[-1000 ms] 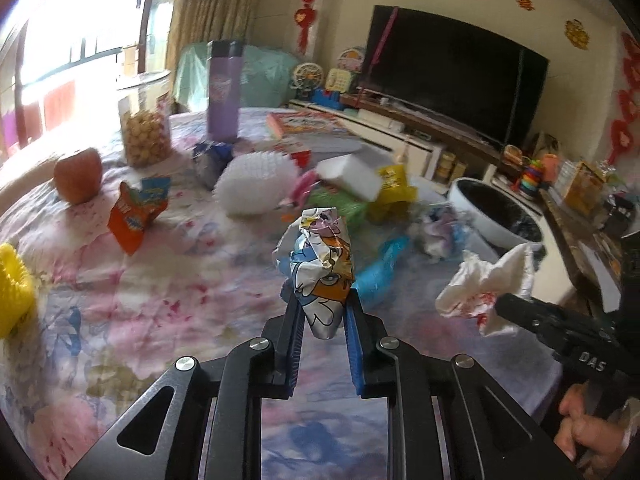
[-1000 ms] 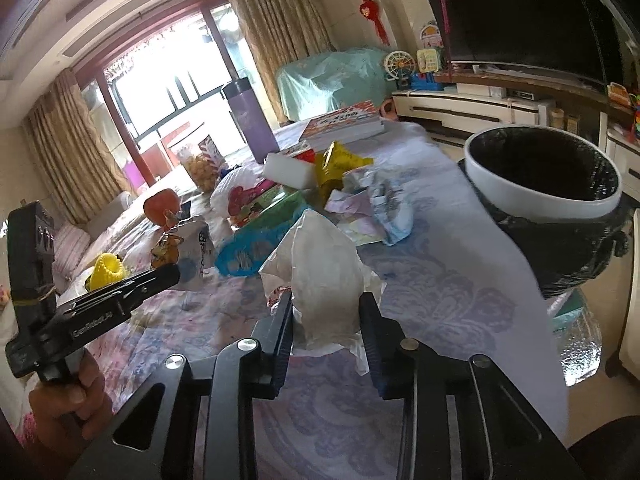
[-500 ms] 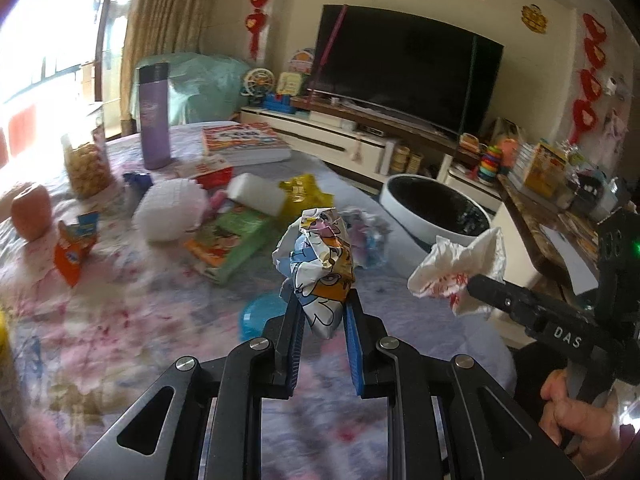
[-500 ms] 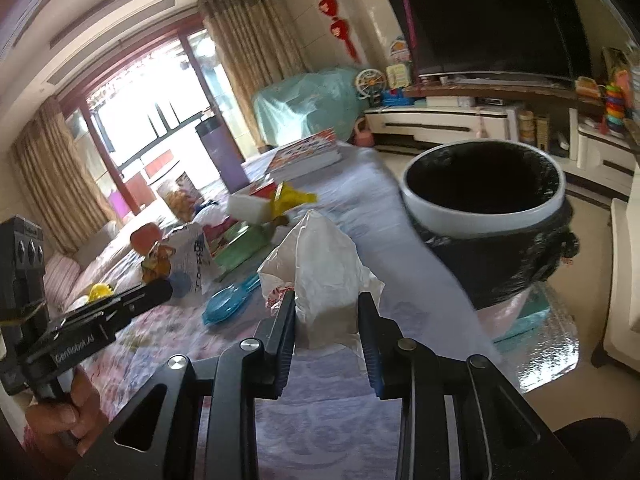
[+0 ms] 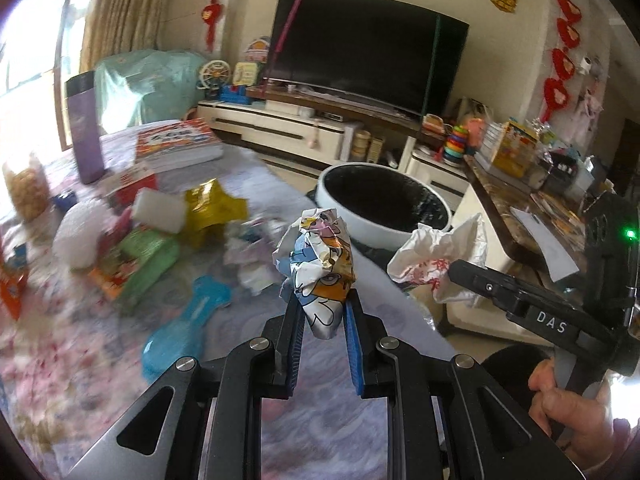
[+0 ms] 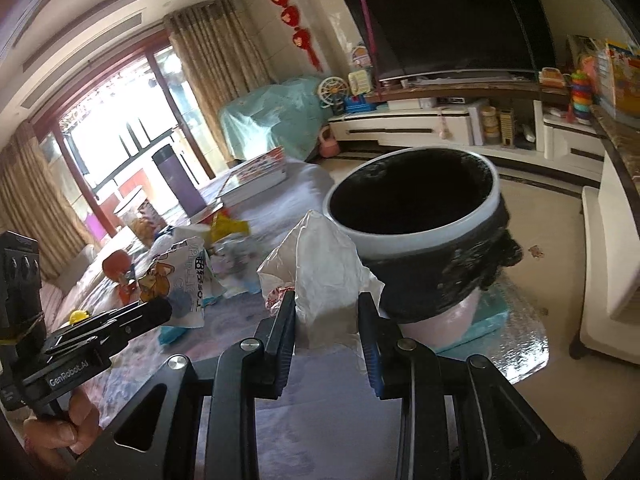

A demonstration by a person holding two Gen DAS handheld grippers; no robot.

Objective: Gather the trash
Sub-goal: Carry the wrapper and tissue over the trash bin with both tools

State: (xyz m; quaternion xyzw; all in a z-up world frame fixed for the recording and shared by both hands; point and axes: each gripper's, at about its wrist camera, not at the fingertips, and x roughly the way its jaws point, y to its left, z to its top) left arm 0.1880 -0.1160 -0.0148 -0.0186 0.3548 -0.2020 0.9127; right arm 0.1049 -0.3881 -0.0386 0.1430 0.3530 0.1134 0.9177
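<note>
My left gripper (image 5: 322, 312) is shut on a crumpled cartoon-print wrapper (image 5: 318, 264), held above the table near its right edge. My right gripper (image 6: 326, 308) is shut on a crumpled white paper bag with red print (image 6: 320, 268); the bag also shows in the left wrist view (image 5: 440, 256). A round bin with a white rim and black liner (image 6: 416, 208) stands just past the table edge, close beyond the white bag. It also shows in the left wrist view (image 5: 384, 208). The wrapper also shows in the right wrist view (image 6: 180, 276).
The floral tablecloth (image 5: 80, 352) holds more litter: a yellow wrapper (image 5: 212, 208), green packet (image 5: 144, 256), blue plastic piece (image 5: 180, 332), white foam (image 5: 160, 210). A purple flask (image 5: 86, 128) and a book (image 5: 176, 144) stand farther back. A TV cabinet (image 6: 440, 128) lines the wall.
Both grippers have swung right toward the bin, each still holding its trash. The bin now looms larger and nearer in both views; the table litter has slid left.
</note>
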